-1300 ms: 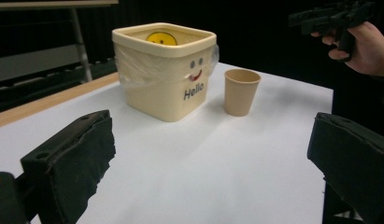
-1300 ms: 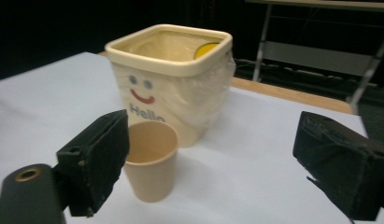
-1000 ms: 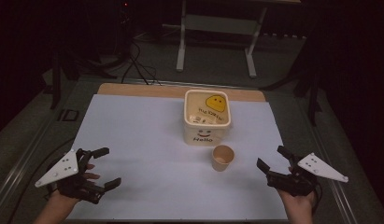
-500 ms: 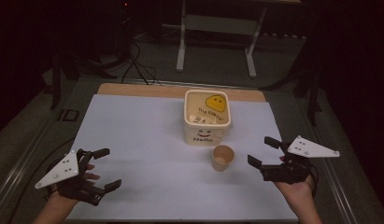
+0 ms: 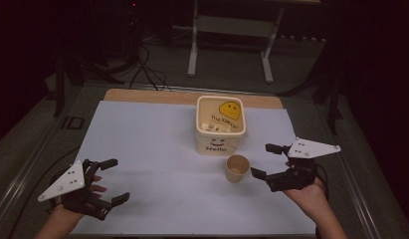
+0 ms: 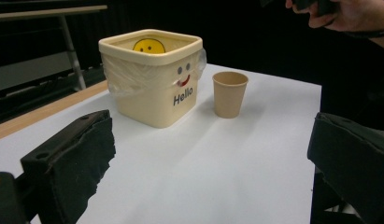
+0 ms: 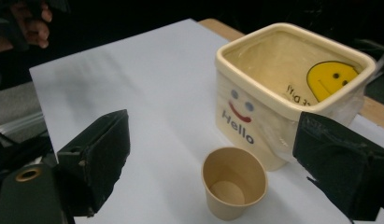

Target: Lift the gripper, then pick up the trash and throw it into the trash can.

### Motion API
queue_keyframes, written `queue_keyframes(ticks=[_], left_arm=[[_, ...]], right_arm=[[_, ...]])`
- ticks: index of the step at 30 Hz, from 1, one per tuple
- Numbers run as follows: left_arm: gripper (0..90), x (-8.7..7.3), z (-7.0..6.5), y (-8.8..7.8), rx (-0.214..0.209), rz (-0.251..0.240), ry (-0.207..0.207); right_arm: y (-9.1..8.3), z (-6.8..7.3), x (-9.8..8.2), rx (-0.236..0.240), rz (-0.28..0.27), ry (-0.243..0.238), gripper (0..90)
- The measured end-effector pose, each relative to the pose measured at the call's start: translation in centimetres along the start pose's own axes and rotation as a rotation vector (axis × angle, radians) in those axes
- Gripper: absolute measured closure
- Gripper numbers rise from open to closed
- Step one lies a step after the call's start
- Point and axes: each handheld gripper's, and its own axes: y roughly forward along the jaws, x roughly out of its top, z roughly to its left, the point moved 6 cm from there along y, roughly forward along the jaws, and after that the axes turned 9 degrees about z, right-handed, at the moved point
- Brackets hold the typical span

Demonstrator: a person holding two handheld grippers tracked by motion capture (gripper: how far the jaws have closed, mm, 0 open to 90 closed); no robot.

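A brown paper cup (image 5: 237, 168) (image 6: 230, 93) (image 7: 233, 188) stands upright and empty on the white table, just in front of a cream square tub (image 5: 220, 124) (image 6: 153, 74) (image 7: 288, 84) marked "Hello" with a yellow smiley inside. My right gripper (image 5: 262, 160) (image 7: 213, 163) hovers open just right of the cup, its jaws spread wide and pointing at it. Near the front left corner my left gripper (image 5: 114, 180) (image 6: 213, 172) is held open with nothing between its jaws, far from the cup.
A white sheet (image 5: 157, 149) covers the table, with a wooden strip (image 5: 142, 95) along the far edge. Behind the table stand a metal frame (image 5: 231, 30) and cables on a dark floor.
My right gripper has moved left and forward toward the cup, rising a little. The left gripper has stayed in place.
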Motion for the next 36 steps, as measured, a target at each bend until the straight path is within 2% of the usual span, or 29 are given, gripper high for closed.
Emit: queue_keyframes(ticks=[3, 4, 12, 16, 17, 18, 22, 27, 28, 31, 33, 36], left_arm=[[1.8, 0.0, 0.0, 0.0, -0.004, 0.001, -0.003], [1.8, 0.0, -0.1, 0.1, -0.005, 0.002, -0.002], [1.8, -0.1, 0.0, 0.1, 0.002, 0.001, 0.002], [1.8, -0.1, -0.1, 0.1, 0.000, 0.006, 0.002], [1.8, -0.1, -0.1, 0.1, 0.000, 0.006, 0.002], [1.8, -0.2, -0.1, 0.2, -0.001, 0.008, 0.004], [1.8, -0.2, -0.1, 0.2, -0.005, 0.009, 0.003], [1.8, -0.2, -0.1, 0.3, -0.005, 0.015, 0.007], [1.8, -0.2, -0.1, 0.3, -0.005, 0.015, 0.006], [1.8, -0.2, -0.2, 0.3, -0.005, 0.018, 0.009], [1.7, -0.2, -0.2, 0.3, -0.006, 0.019, 0.011], [1.8, -0.3, -0.2, 0.3, -0.007, 0.019, 0.010]], right_arm=[[0.7, 0.1, 0.3, 0.027, 0.032, -0.018, 11.1], [0.8, 0.1, 0.3, 0.020, 0.039, -0.029, 11.1], [2.5, 0.6, 0.6, 0.068, 0.125, -0.086, 12.0], [3.3, 0.8, 0.6, 0.090, 0.154, -0.099, 12.2], [3.4, 0.7, 0.7, 0.082, 0.159, -0.105, 12.3], [3.6, 0.8, 0.7, 0.102, 0.166, -0.108, 12.3], [4.0, 0.8, 0.7, 0.106, 0.187, -0.122, 13.2], [4.8, 0.7, 0.6, 0.116, 0.239, -0.145, 13.2], [5.1, 0.8, 0.5, 0.122, 0.274, -0.167, 14.2], [5.3, 0.8, 0.5, 0.124, 0.293, -0.179, 14.2], [5.8, 0.9, 0.5, 0.139, 0.339, -0.198, 15.4], [6.0, 0.9, 0.6, 0.136, 0.357, -0.211, 16.1]])
